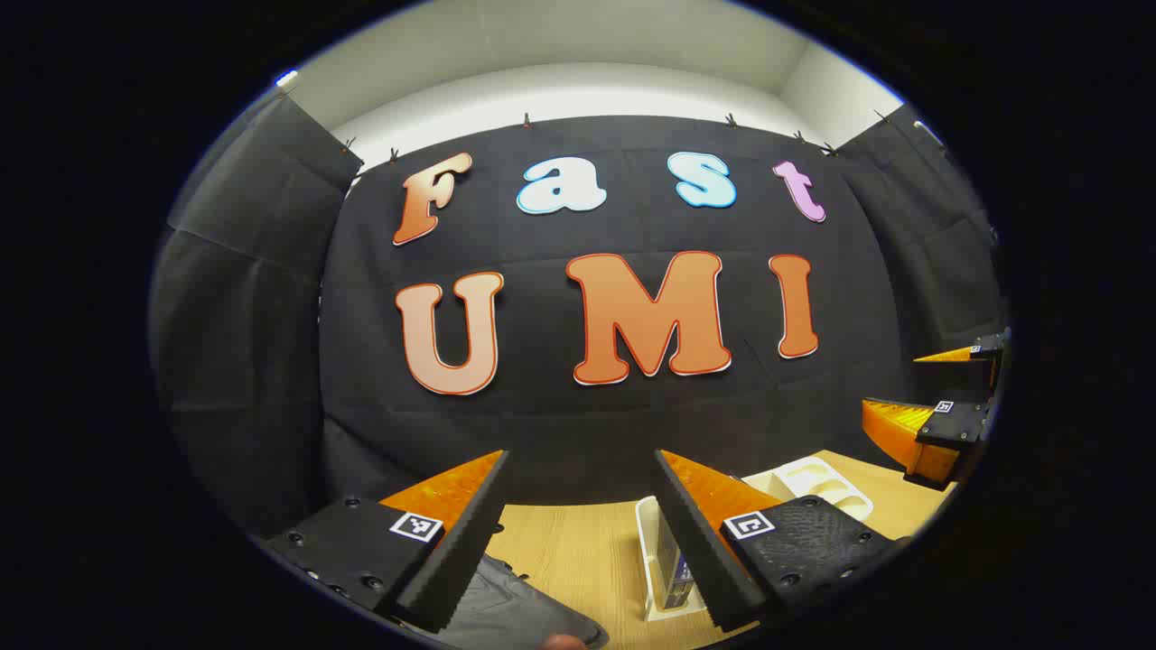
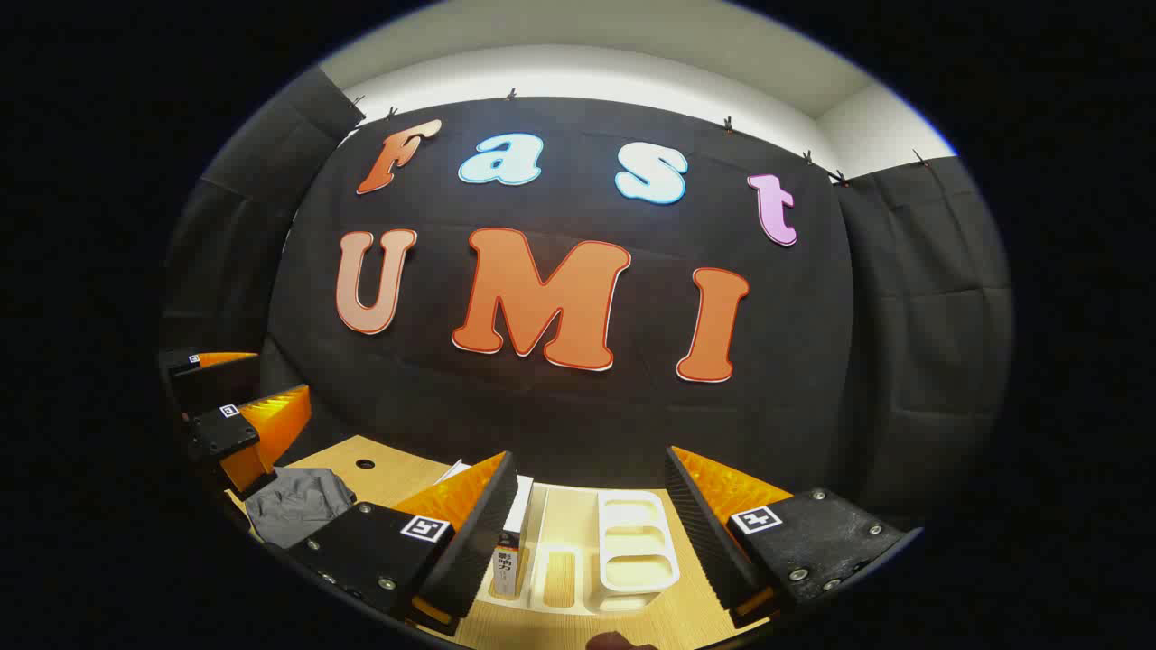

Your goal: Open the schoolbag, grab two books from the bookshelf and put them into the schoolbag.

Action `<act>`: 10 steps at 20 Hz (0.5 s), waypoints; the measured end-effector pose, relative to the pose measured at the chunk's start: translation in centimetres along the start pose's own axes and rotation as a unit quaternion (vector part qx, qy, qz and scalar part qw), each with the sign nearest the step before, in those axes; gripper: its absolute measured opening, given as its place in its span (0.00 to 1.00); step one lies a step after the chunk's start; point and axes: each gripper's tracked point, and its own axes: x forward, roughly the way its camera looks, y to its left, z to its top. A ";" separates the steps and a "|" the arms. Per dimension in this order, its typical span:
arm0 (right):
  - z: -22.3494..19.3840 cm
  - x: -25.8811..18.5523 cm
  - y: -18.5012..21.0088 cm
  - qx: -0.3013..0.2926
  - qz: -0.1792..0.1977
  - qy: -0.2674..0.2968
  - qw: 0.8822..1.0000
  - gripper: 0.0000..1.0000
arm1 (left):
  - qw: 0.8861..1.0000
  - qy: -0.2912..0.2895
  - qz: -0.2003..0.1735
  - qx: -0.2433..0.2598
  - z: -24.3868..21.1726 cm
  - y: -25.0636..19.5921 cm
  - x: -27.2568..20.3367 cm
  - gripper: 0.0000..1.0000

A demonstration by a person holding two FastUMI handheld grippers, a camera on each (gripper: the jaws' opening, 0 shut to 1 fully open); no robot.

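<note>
Bag (image 1: 515, 605) lay closed on the table; both grippers (image 1: 578, 533) (image 2: 591, 533) hovered wide open, empty. A poor grab could drag it.

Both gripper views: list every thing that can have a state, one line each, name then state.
left gripper: fingers open, holding nothing, above the table.
right gripper: fingers open, holding nothing, above the bookshelf.
schoolbag: grey, lying slumped on the table; open or closed cannot be told.
bookshelf: white, standing on the table.
book: upright in the bookshelf, not grasped.
table: wooden, bearing schoolbag and bookshelf.
</note>
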 end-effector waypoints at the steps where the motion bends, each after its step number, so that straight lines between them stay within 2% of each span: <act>1: 0.0 0.1 -0.1 0.000 0.000 0.000 1.000 0.97 | 1.000 0.001 -0.004 0.000 -0.1 -0.3 0.0 0.97; 10: -0.1 0.8 -0.2 0.000 -0.002 0.001 1.000 0.97 | 1.000 0.008 -0.022 0.012 -0.4 -1.4 0.4 0.97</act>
